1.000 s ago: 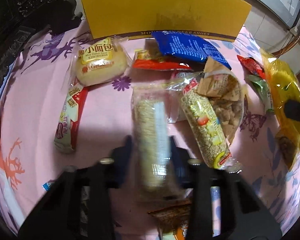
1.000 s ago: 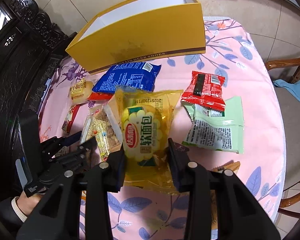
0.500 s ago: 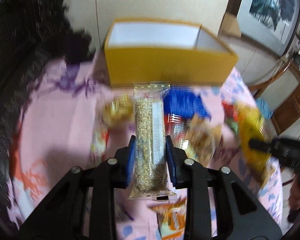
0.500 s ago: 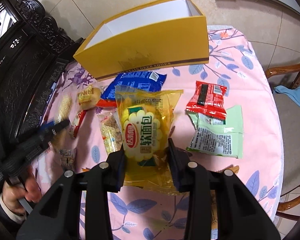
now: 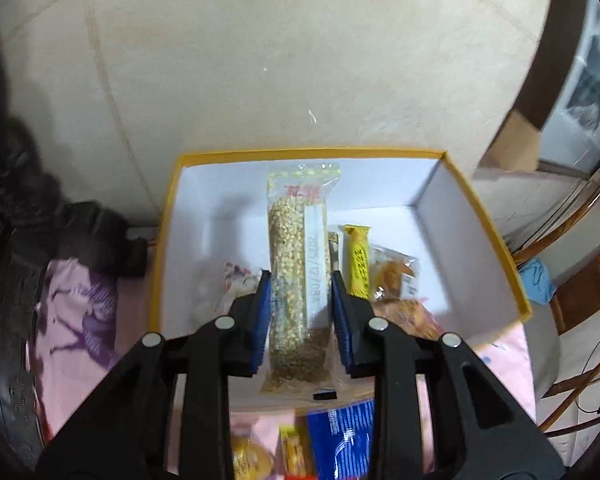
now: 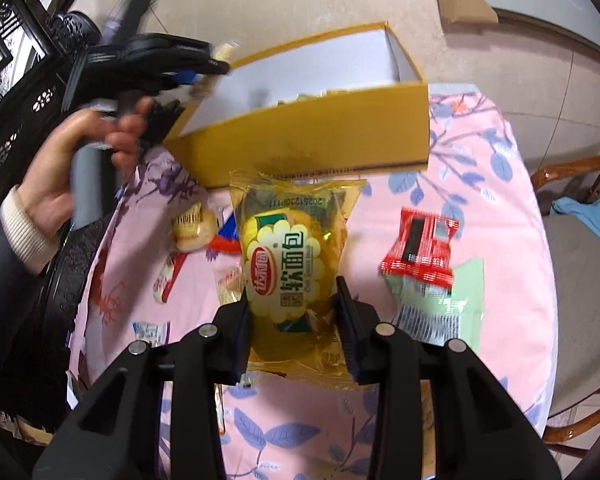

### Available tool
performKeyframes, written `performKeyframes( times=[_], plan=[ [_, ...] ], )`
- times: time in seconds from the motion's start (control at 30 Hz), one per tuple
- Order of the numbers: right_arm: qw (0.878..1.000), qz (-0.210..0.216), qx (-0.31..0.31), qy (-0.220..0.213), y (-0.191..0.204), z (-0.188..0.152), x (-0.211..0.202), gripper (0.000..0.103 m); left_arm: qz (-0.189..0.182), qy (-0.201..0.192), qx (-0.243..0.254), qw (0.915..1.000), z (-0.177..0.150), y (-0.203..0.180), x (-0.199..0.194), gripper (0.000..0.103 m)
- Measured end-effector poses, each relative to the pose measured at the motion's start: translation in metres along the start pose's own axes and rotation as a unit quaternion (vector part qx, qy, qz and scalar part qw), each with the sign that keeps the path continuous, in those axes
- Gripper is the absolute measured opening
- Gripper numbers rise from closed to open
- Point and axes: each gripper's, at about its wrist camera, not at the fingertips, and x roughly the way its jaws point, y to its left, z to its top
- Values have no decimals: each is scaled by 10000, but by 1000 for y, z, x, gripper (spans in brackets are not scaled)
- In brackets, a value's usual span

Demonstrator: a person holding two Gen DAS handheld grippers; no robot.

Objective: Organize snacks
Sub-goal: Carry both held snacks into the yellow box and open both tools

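Note:
My left gripper is shut on a long clear pack of puffed grain and holds it above the open yellow box with white inner walls. Inside the box lie a yellow bar, a wrapped cake and other packs. My right gripper is shut on a yellow soft-bread pack, raised above the pink tablecloth in front of the box. In the right wrist view a hand holds the left gripper over the box's left end.
A red pack and a green pack lie right of the bread. A small round bun and a blue pack lie in front of the box. Dark carved furniture stands at the left, a wooden chair at the right.
My left gripper lifted the grain pack off the table and carried it forward and up over the box. My right gripper rose a little with the bread pack.

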Motion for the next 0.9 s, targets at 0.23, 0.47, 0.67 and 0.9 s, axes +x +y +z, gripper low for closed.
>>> performKeyframes(
  times=[0.23, 0.47, 0.67, 0.9],
  plan=[
    [9991, 14, -236, -343, 5, 47, -6, 38, 256, 70, -507, 9984, 9, 14, 18, 66],
    [9943, -39, -651, -838, 19, 128, 11, 38, 128, -368, -674, 9970, -4, 29, -21, 67],
    [9953, -285, -543, -745, 21, 187, 56, 42, 119, -488, -660, 9966, -10, 35, -36, 68],
    [9949, -298, -446, -855, 22, 200, 55, 43, 97, -724, -620, 9954, -14, 39, -54, 71]
  ],
)
